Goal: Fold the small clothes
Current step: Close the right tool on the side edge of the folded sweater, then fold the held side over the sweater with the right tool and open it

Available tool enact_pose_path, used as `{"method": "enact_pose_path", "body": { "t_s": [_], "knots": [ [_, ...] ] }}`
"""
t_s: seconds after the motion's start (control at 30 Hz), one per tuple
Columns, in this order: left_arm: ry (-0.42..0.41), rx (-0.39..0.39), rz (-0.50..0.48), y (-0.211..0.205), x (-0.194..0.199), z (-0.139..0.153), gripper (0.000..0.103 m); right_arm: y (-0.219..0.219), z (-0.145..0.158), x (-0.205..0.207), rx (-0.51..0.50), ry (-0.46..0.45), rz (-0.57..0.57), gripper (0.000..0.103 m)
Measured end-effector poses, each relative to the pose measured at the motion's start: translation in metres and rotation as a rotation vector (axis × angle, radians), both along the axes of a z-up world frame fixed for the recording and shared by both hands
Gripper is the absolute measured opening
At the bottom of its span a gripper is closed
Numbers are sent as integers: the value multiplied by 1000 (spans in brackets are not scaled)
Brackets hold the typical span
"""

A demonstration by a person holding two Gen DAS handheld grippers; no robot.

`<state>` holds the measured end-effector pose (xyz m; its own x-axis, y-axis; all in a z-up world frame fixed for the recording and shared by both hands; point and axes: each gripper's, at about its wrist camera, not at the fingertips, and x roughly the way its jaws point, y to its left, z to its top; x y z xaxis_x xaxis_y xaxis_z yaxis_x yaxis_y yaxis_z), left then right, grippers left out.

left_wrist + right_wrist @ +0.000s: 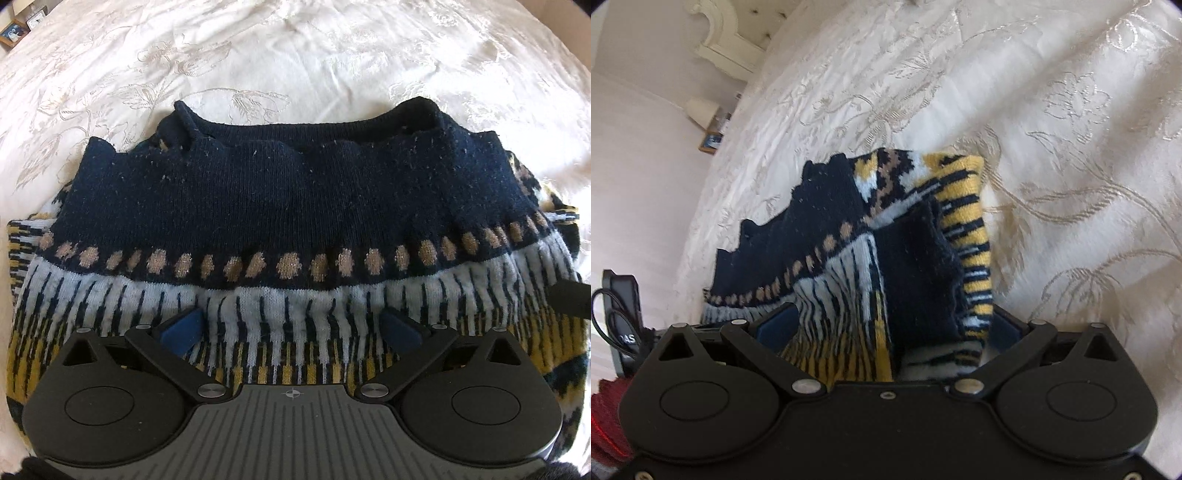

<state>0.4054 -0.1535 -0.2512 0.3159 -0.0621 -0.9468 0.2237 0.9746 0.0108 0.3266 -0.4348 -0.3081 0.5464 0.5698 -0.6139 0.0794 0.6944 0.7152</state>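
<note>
A small knitted sweater (pixel 288 206), navy with tan dots, white-and-navy stripes and yellow bands, lies folded on a white embroidered bedspread (pixel 258 55). My left gripper (pixel 291 326) hovers open over its striped band, blue pads (pixel 183 328) wide apart, holding nothing. In the right wrist view the sweater (pixel 849 258) rises between the fingers of my right gripper (pixel 890 325), with a thick bunch of striped and yellow knit filling the gap. The fingers are wide apart. Whether they press the cloth I cannot tell.
The bedspread (pixel 1052 147) spreads all around the sweater. A white carved headboard (pixel 724 40) and a lamp (pixel 700 109) stand at the far left. A dark device with a cable (pixel 622 317) and red fabric (pixel 605 417) sit at the left edge.
</note>
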Motion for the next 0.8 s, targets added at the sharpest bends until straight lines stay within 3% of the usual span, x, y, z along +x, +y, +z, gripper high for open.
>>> {"method": "enact_pose_path", "body": {
  "t_s": [0.4,0.43,0.47,0.5,0.53,0.57,0.73,0.8],
  "knots": [
    [-13,-6,-20,0,-4,1,103,-5,-5,12,100,-31,65,101],
    [-7,-10,-20,1,-2,4,99,-5,-4,12,93,-31,77,98],
    [-14,-12,-16,3,-1,8,94,-4,-3,13,80,-34,87,82],
    [-34,-9,-13,3,0,14,85,-4,-1,13,67,-34,95,57],
    [-62,-7,-16,3,-1,21,81,-4,-2,13,57,-20,97,47],
    [-88,-5,-20,3,-2,26,80,-3,-4,14,60,0,97,42],
    [-201,57,23,2,3,39,79,-3,3,7,68,-20,85,40],
    [-197,72,54,3,10,32,79,-1,9,6,65,-21,78,39]
  ]
}}
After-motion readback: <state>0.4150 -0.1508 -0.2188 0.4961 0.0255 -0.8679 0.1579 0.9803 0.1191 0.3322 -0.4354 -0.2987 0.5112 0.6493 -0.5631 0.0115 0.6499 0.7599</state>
